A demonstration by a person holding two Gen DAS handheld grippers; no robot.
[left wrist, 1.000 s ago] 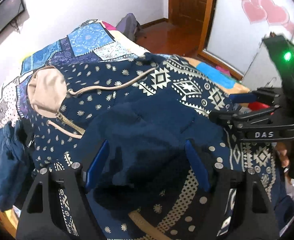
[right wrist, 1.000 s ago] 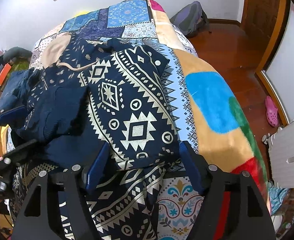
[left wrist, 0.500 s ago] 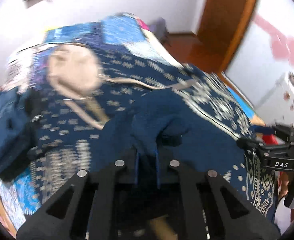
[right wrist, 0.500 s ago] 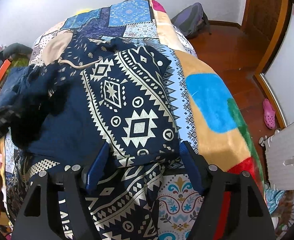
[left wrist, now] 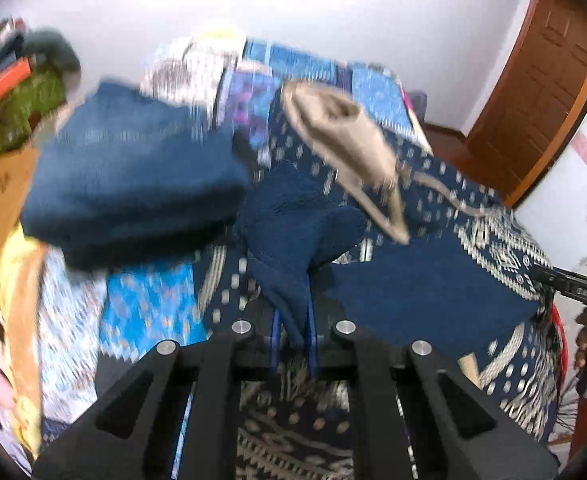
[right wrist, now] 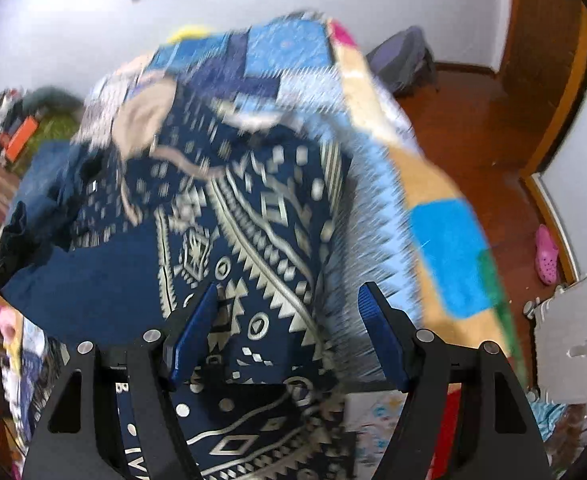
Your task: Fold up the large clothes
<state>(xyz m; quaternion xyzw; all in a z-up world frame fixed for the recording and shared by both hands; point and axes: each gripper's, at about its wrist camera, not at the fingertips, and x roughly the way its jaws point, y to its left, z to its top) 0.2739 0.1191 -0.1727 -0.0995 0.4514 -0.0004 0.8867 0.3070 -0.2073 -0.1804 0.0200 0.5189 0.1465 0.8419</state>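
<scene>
My left gripper (left wrist: 293, 334) has its jaws squeezed tight on a bunch of plain dark blue cloth, the cuff end of the hoodie's sleeve (left wrist: 293, 240). The sleeve rises from my jaws and hangs a bit above the rest of the hoodie (left wrist: 433, 280). The hoodie is dark blue with cream shapes, and it lies spread on the bed (left wrist: 153, 308), on top of a bright patchwork blanket (right wrist: 445, 256). The tan hood (left wrist: 341, 136) sits past the sleeve, toward the far end of the bed, and a tan drawstring (left wrist: 441, 192) trails from it across the hoodie's chest. Just beside the hoodie, on the side away from the brown door (left wrist: 541, 92), there is a folded pile of blue jeans (left wrist: 133, 184). My right gripper (right wrist: 285, 344) has its jaws wide apart and holds nothing. Its blue pads (right wrist: 191, 340) float just over the patterned part of the hoodie, near its bottom edge. I cannot tell if the pads touch the cloth. In the right wrist view the blanket shows beside the hoodie, with a light blue square and orange patches. Past the blanket there is a wooden floor (right wrist: 473, 128) with a pink shoe (right wrist: 546, 256) on it, and a grey backpack (right wrist: 405, 60) leans by the white wall near the far corner of the bed. Both views are blurry, so small parts are hard to see.
</scene>
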